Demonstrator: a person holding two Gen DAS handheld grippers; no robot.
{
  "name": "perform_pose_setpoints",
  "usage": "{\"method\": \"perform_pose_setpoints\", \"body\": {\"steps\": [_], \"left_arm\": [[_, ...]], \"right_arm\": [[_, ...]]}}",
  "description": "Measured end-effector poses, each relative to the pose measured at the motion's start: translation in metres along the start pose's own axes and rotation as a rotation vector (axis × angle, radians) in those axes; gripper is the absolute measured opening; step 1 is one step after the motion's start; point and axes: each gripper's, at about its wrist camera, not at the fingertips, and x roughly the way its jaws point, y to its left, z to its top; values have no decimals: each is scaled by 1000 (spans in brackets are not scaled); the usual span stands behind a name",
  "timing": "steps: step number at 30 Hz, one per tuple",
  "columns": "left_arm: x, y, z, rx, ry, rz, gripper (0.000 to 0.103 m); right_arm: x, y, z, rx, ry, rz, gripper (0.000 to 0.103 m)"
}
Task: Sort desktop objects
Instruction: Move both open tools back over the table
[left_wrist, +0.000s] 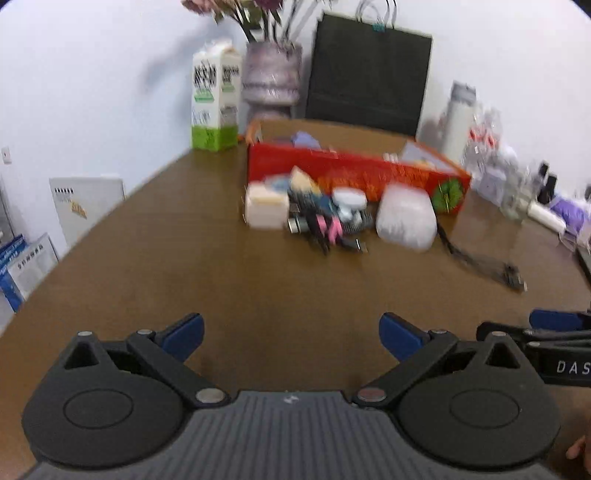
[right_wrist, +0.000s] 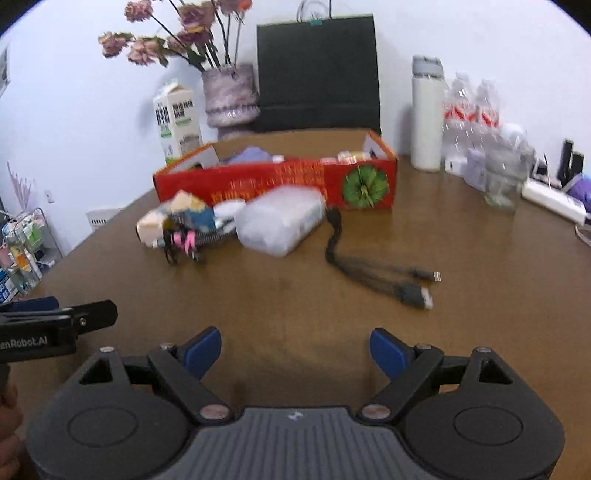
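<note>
both grippers hover low over the near part of the brown worktop (left_wrist: 147, 240), side by side, neither touching anything. left gripper (left_wrist: 291, 334): jaws spread wide, released, only bare wood between the blue pads. right gripper (right_wrist: 295, 349): jaws also apart, released, nothing between them. each gripper's side shows at the edge of the other's view.

the task's stuff sits mid-worktop, well apart from both grippers. a long red cardboard box (right_wrist: 277, 177) lies across the middle, open top, w/ a green round print on its right end; a few small items are inside, too blurred to name. just in front of it, on the near side, is a cluster: a white cube-ish block (left_wrist: 266, 206) at the left end, then a tangle of small clips & bits incl. pink ones (right_wrist: 184, 238), a small white round case (left_wrist: 349, 197), and a clear plastic-wrapped pack (right_wrist: 280, 223) at the right, close against the box front. a black multi-head charging cable (right_wrist: 380, 273) trails from the box's right part toward the near right, plugs lying on the wood.

far edge, along the wall: milk carton (right_wrist: 177, 123) at left, vase of dried flowers (right_wrist: 231, 96), black paper bag (right_wrist: 317, 74), white thermos (right_wrist: 428, 114), shrink-wrapped water bottles (right_wrist: 472, 114), a white power strip (right_wrist: 554, 201) far right.
</note>
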Motion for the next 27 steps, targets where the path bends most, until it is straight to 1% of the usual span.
{"method": "perform_pose_setpoints", "body": {"steps": [1, 3, 4, 5, 7, 9, 12, 14, 17, 20, 23, 25, 27], "left_arm": [[-1, -2, -3, 13, 5, 19, 103], [-7, -4, -8, 18, -22, 46, 103], [-7, -3, -9, 18, -19, 53, 103], [-5, -3, -8, 16, -10, 61, 103], [-3, -3, -7, 9, -3, 72, 103], [-2, -4, -7, 14, 3, 57, 103], [3, -6, -6, 44, 38, 26, 103], [4, -7, -7, 49, 36, 32, 103], [4, -2, -7, 22, 36, 14, 103], [8, 1, -5, -2, 51, 17, 103], [9, 1, -4, -2, 47, 13, 103], [10, 2, -3, -1, 50, 9, 103], [10, 0, -1, 8, 47, 7, 103]], "right_arm": [[0, -1, -3, -6, 8, -5, 88], [-3, -2, -11, -16, 5, -30, 88], [-5, -3, -14, -20, -1, -34, 88], [-6, -5, -16, -16, -4, -27, 88], [-8, -11, -19, 16, -6, 16, 88], [-9, -14, -21, 43, -19, 30, 88], [-9, -16, -21, 62, -29, 25, 88], [-8, -15, -20, 57, -25, 16, 88], [-5, -10, -18, 29, -13, -7, 88], [-2, -6, -16, -5, -3, -21, 88], [-2, -10, -12, 20, -4, 12, 88], [3, -13, -3, 64, -5, 64, 88], [11, -10, 12, 80, -11, 80, 88]]}}
